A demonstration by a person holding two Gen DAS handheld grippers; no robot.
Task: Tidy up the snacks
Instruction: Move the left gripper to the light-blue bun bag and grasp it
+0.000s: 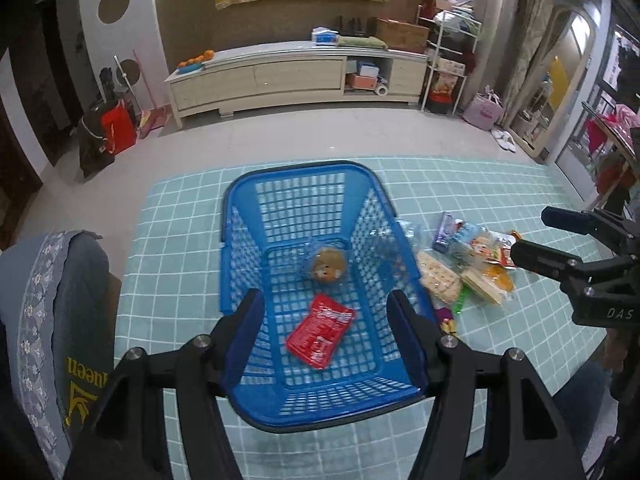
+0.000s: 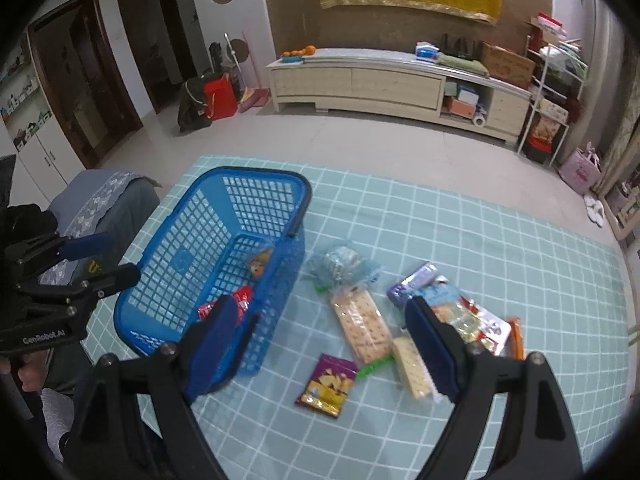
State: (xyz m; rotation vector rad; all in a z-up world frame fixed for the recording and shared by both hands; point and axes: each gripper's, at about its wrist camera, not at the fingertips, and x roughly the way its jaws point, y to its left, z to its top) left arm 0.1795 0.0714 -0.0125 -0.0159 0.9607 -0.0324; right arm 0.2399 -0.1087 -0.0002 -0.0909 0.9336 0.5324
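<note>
Blue basket (image 1: 320,280) sits on table w/ teal grid cloth (image 2: 440,240). Inside: red packet (image 1: 321,336) & wrapped brown bun (image 1: 328,266). Left gripper (image 1: 326,320) hovers over basket, fingers spread wide, holding nothing. Right gripper (image 2: 324,344) also wide open, empty, above snack pile just right of basket: cracker packs (image 2: 362,326), purple chip bag (image 2: 327,384), clear wrapped pack (image 2: 340,264), purple bar (image 2: 412,280), other mixed packets (image 2: 480,322).
</note>
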